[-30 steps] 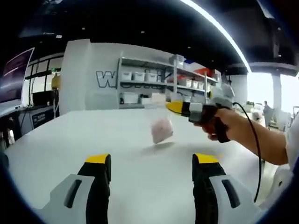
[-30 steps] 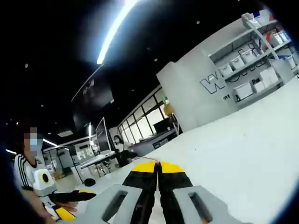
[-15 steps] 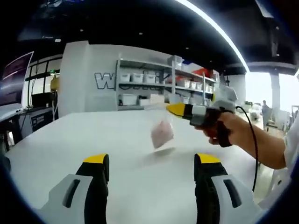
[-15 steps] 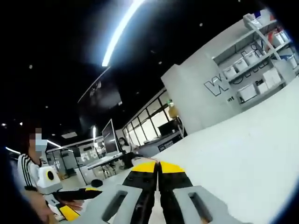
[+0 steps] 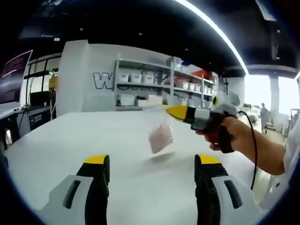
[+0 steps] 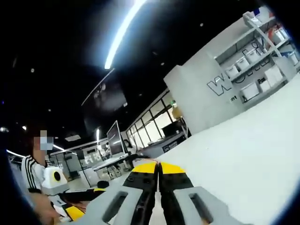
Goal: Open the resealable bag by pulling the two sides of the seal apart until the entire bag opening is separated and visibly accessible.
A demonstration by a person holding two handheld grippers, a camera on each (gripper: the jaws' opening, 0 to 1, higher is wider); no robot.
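White laminate, or something like it, makes up the broad table (image 5: pixel 70 136) that spreads under both grippers, and the same pale surface (image 6: pixel 243 159) slopes away in the right gripper view. Behind it stands a white wall with dark lettering and a metal shelving unit (image 5: pixel 154 86) stacked with pale bins. In the left gripper view a person's hand (image 5: pixel 229 133) reaches in from the right, wrapped round the handle of the right gripper (image 5: pixel 172 110), whose yellow-tipped jaws are pressed together on the upper edge of the resealable bag (image 5: pixel 159 133). The bag hangs clear above the table, a thin transparent pouch with a pinkish lump low inside it; its seal is too faint to tell whether it is parted. The left gripper (image 5: pixel 151 165) sits nearer, low in that view, its two black jaws with yellow tips standing wide apart with nothing between them, well short of the bag. In the right gripper view the right gripper's own jaws meet tip to tip (image 6: pixel 159 167), and the bag's film between them cannot be made out.
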